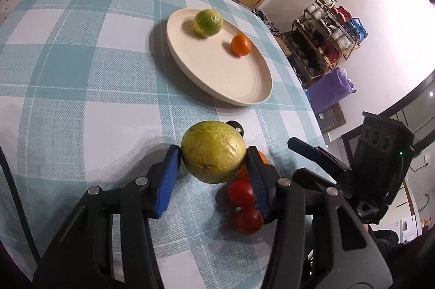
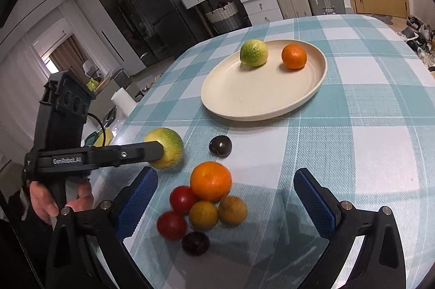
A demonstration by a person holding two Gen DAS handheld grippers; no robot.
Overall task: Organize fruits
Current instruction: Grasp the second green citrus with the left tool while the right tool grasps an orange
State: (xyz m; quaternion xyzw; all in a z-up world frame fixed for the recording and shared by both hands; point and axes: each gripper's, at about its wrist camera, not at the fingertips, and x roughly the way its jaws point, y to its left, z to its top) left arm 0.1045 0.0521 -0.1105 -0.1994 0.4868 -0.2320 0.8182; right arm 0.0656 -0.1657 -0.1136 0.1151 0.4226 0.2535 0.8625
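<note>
Our left gripper [image 1: 213, 166] squeezes a yellow-green fruit [image 1: 213, 151] between its blue pads [image 1: 166, 181], and the fruit looks lifted a little over the checked tablecloth [image 1: 81, 87]. Our right gripper [image 2: 225, 203] has its fingers spread wide apart with nothing between them. It hangs over a small pile of fruit.

In the pile we see a dark plum [image 2: 195, 243] closest to us, then two red tomatoes [image 2: 171, 225], two small brownish-yellow fruits [image 2: 232, 209], and a big orange [image 2: 210, 181] all huddled together. Another dark plum [image 2: 220, 145] sits alone just past them.

Farther away is a cream plate [image 2: 244, 98]. On it rest a green lime-like fruit [image 2: 254, 53] and a small orange [image 2: 294, 56], a bit apart from each other.
</note>
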